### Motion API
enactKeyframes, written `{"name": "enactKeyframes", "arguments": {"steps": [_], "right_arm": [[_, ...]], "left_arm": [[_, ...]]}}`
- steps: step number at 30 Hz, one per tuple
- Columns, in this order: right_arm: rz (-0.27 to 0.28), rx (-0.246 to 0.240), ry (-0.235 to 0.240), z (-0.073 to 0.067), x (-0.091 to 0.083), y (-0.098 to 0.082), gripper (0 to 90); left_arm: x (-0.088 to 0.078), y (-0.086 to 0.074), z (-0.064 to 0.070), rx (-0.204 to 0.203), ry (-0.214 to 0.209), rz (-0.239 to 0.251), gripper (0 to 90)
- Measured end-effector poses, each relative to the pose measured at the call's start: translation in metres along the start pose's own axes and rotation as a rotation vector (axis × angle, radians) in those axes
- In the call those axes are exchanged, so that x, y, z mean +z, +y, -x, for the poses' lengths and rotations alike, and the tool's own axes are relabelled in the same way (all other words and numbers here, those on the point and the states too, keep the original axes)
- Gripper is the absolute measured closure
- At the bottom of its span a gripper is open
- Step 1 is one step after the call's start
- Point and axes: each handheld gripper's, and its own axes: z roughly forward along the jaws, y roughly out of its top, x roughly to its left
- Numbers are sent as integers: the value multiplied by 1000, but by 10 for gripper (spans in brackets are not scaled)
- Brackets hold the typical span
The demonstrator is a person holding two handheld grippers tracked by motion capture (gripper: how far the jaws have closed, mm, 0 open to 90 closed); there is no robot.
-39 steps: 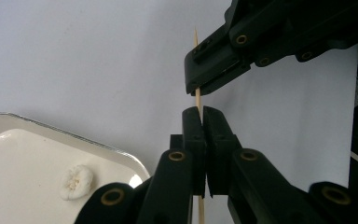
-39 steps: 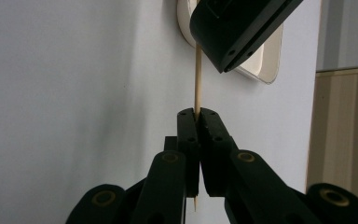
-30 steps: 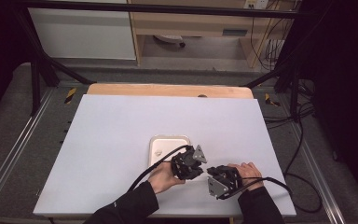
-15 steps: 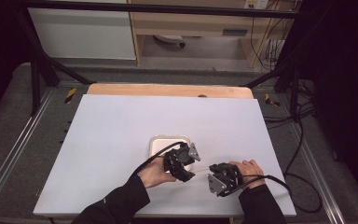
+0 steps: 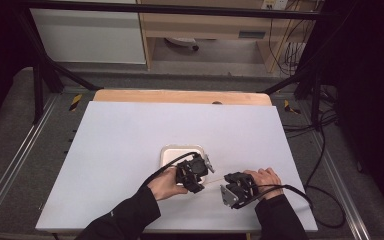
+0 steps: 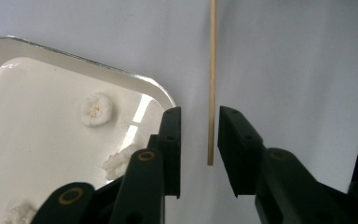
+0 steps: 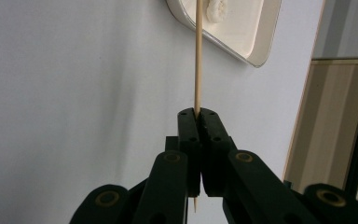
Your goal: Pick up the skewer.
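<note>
Your right gripper (image 7: pixel 198 116) is clamping the wooden skewer (image 7: pixel 198 56), its long axis running straight up frame centre towards the white tray (image 7: pixel 242 42) at top, your left gripper (image 6: pixel 199 140) is closing, jaws apart, flanking the skewer's blunt end untouched.

Materials and finishes: wooden skewer, glossy tray, matt black grippers

The skewer (image 7: pixel 197 56) is showing pale, smooth bare wood; the tray (image 6: pixel 9 93) is presenting a glossy cream surface, reflecting light, with a shiny rim, and is carrying rough white lumps (image 6: pixel 95 109). The left gripper (image 6: pixel 198 154) and right gripper (image 7: pixel 198 149) are showing matt black plastic with brass-coloured pivots. The table (image 5: pixel 130 135) is appearing smooth, matt white.
</note>
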Motion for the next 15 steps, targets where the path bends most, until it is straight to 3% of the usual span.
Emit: {"name": "enactKeyframes", "arguments": {"steps": [11,15], "right_arm": [[-12,-62,-17,5,0,7,890],[-13,-63,-15,5,0,8,890]], "left_arm": [[5,2,3,6,8,-6,847],[5,3,3,3,8,-10,872]]}}
